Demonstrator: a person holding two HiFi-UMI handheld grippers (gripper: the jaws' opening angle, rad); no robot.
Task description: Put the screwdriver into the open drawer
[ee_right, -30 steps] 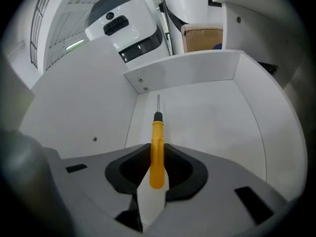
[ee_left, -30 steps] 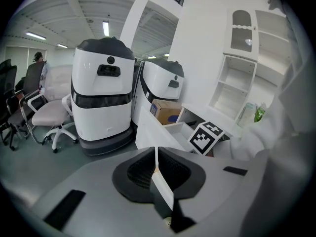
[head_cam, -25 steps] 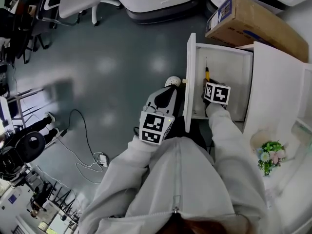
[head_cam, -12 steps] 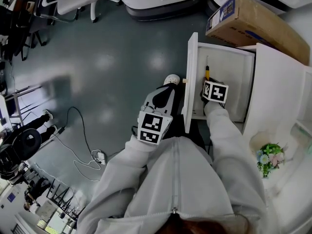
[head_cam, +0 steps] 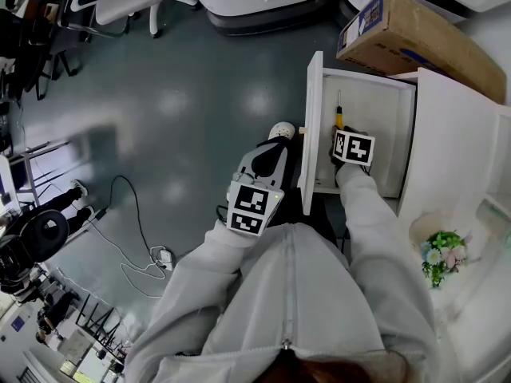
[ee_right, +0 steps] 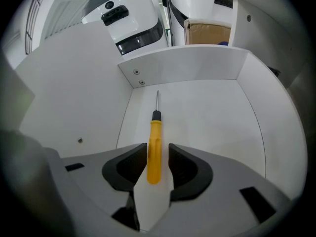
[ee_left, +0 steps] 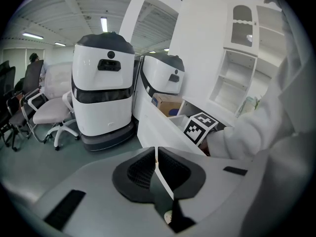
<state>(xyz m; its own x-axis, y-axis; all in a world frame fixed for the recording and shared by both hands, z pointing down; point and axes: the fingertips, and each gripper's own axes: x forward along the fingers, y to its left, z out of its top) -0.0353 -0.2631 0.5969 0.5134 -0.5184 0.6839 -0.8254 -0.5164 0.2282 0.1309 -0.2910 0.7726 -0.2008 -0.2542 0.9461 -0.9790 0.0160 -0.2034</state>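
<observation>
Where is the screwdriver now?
Right gripper view: the screwdriver lies in the open drawer by its front panel, handle between the right gripper's jaws, which have just been opening.

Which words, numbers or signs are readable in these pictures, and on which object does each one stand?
No text can be read in any view.
Box: its blue label carries print, too blurred to read.
Marker cubes: only black-and-white square patterns, no letters or numbers.
</observation>
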